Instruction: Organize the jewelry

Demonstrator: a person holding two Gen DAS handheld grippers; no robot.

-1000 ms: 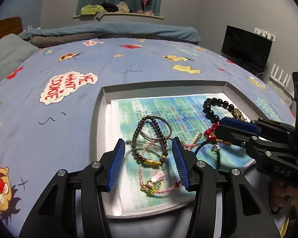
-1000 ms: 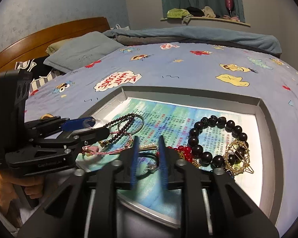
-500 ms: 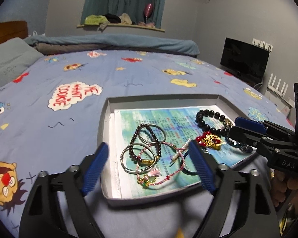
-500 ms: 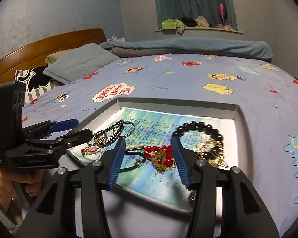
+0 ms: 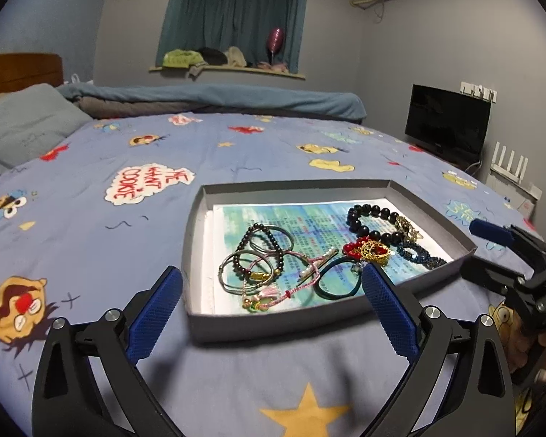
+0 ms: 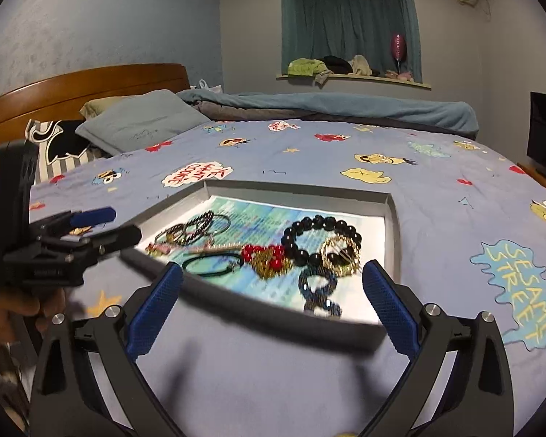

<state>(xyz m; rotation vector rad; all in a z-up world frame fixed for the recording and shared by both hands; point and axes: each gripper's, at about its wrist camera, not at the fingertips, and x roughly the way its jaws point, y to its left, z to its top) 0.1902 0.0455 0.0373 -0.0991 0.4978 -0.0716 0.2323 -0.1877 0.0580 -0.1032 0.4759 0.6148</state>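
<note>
**Both my grippers held wide apart, short of the jewelry tray**

My left gripper (image 5: 271, 300) is spread wide, its blue pads (image 5: 156, 313) holding nothing. It hovers over the blue cartoon bedspread (image 5: 91, 240), just short of the near wall of the grey tray (image 5: 236, 327), which sits at 12 o'clock from it.

My right gripper (image 6: 271, 300) is also fully parted and empty, with the tray's near rim (image 6: 236, 302) crossing between its fingers. That rim looks blurred in this view.

All the jewelry lies in the tray on a printed paper liner (image 5: 309, 215). Seen from my left wrist camera:
- a black bead bracelet (image 5: 373, 224) at 1 o'clock in the tray
- a red and gold piece (image 5: 367, 249) just beside it
- a dark blue beaded bracelet (image 5: 416, 255) at 3 o'clock, near the right wall
- a dark hair tie (image 5: 340, 278) toward 5 o'clock
- a tangle of silver bangles (image 5: 244, 271), a small dark bead bracelet (image 5: 260, 251) and pink cord (image 5: 273, 296) at 8 o'clock

My right gripper also shows at the far right of that view (image 5: 487, 251).
</note>
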